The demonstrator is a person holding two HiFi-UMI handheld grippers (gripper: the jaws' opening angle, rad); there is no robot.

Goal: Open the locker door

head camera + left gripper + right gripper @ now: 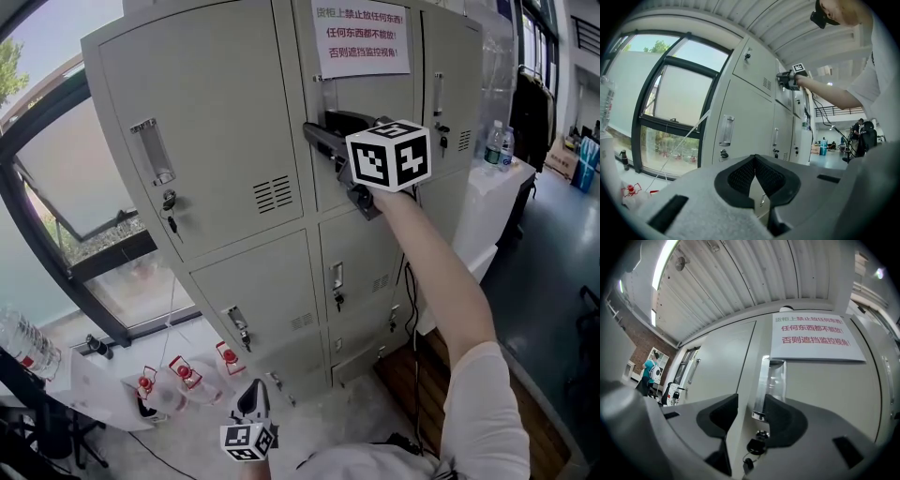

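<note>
currently: right gripper released, jaws apart at handle of flush door; left gripper clenched, empty. risk: shallow bite slips off; key snags.

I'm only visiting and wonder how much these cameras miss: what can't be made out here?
Right gripper view: whether the right gripper touches the handle; its jaws stand apart, contact unclear.
Head view: most of that handle, behind the gripper and its marker cube.
Every view: what lies inside, behind the shut door.
Right gripper view: the person at far left, too small.
</note>
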